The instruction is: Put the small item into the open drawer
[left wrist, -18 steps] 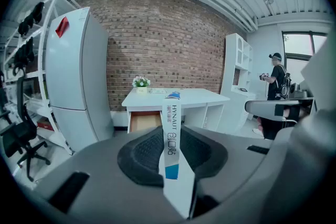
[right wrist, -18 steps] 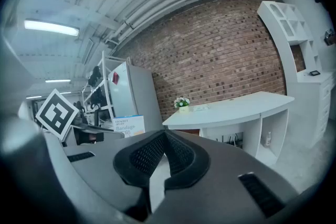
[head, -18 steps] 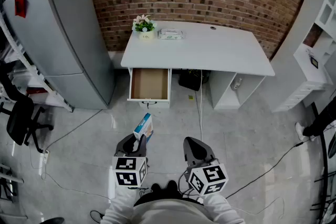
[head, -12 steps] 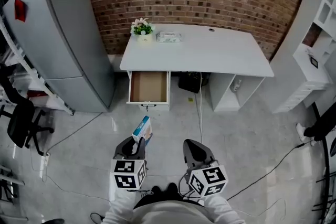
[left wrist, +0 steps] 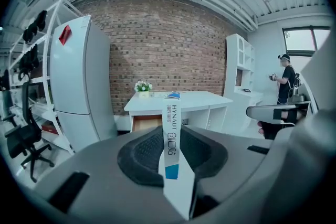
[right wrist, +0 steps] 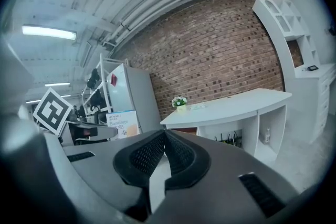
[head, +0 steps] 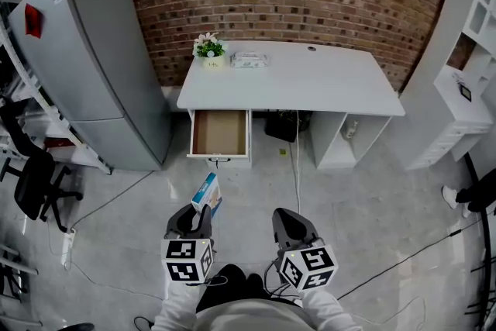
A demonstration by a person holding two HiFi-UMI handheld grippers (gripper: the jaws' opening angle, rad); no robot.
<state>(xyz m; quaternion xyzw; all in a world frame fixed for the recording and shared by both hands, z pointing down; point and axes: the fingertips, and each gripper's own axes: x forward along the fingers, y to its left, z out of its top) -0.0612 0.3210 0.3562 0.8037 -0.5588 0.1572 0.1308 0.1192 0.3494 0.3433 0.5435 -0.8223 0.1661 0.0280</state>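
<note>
A small white-and-blue bandage box (head: 206, 192) stands on edge between the jaws of my left gripper (head: 200, 210), which is shut on it. In the left gripper view the box (left wrist: 170, 134) rises upright from that gripper (left wrist: 171, 160), in line with the desk. The open wooden drawer (head: 220, 133) hangs under the left end of the white desk (head: 310, 81), well ahead of both grippers, and shows small in the left gripper view (left wrist: 146, 123). My right gripper (head: 285, 219) is shut and empty (right wrist: 164, 152). The right gripper view also catches the box (right wrist: 122, 123).
A grey fridge (head: 101, 66) stands left of the desk, an office chair (head: 31, 178) further left. A potted plant (head: 208, 49) and a tissue pack (head: 249, 58) sit on the desk. White shelving (head: 465, 66) is at the right. Cables (head: 294, 167) cross the floor. A person (left wrist: 286, 81) stands far right.
The desk and drawer sit a little lower in the head view than before. The left gripper keeps its hold on the box; both grippers have barely shifted in the picture.
</note>
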